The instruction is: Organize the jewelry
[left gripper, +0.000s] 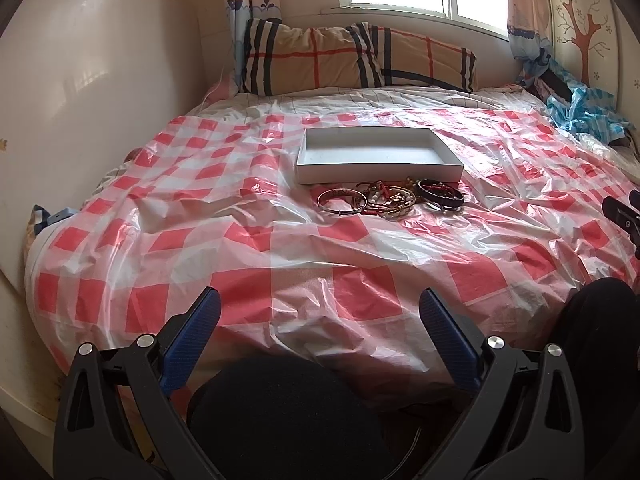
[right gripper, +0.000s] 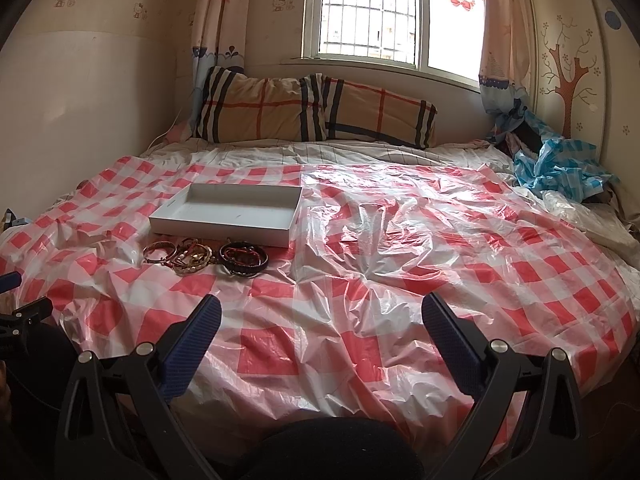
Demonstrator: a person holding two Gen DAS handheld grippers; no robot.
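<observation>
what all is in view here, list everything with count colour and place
box: one, white, open and empty, middle of the bed
jewelry pile: one heap of bangles and bracelets, gold, silver, red and black, on the sheet just in front of the box; exact count unclear
plastic sheet: one, red and white check, over the bed
pillow: one, tan plaid with black and red stripes, at the head of the bed
blue plastic: one crumpled bundle, blue and white, far right corner
window: one, barred, behind the pillow
curtains: two, pale pink, either side of the window
left gripper: black, blue fingers, open, empty
right gripper: black, blue fingers, open, empty
</observation>
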